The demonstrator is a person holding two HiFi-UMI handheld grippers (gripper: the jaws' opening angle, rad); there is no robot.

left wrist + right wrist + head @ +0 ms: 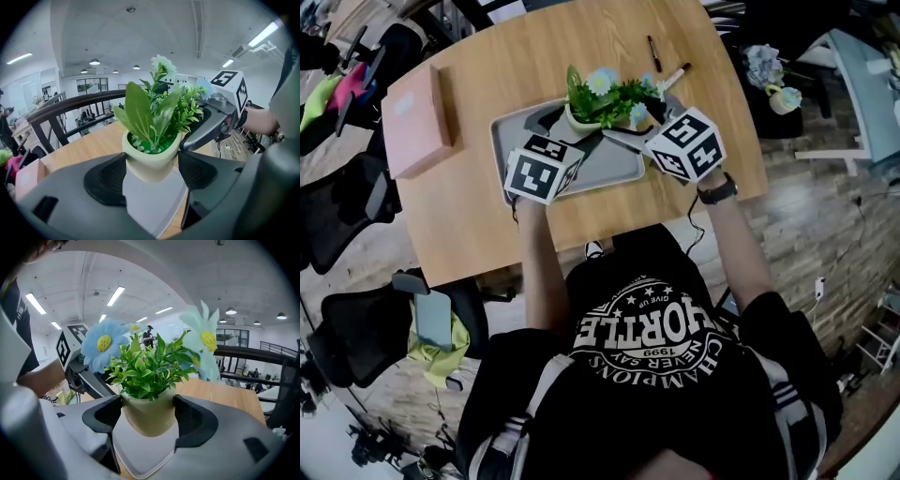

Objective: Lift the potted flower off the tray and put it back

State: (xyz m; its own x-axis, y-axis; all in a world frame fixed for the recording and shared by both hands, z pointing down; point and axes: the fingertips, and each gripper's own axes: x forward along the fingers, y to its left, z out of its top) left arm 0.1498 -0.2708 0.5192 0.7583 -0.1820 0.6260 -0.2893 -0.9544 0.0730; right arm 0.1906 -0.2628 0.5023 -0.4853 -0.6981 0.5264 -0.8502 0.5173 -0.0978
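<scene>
The potted flower point(598, 101) is a cream pot with green leaves and pale blue daisies, at the far side of the grey tray point(614, 167) on the wooden table. My left gripper point(565, 122) reaches it from the near left and my right gripper point(617, 133) from the near right. In the left gripper view the pot point(151, 164) fills the gap of my left gripper point(152, 171), both pads against its sides. The right gripper view shows the pot point(149, 417) pressed between the pads of my right gripper point(147, 416). I cannot tell whether the pot's base touches the tray point(140, 453).
A pink box point(417, 120) lies on the table's left part. A black pen point(654, 52) and a white marker point(675, 75) lie beyond the tray. Black chairs point(342, 220) stand to the left. Another flower pot point(773, 86) sits off the table at right.
</scene>
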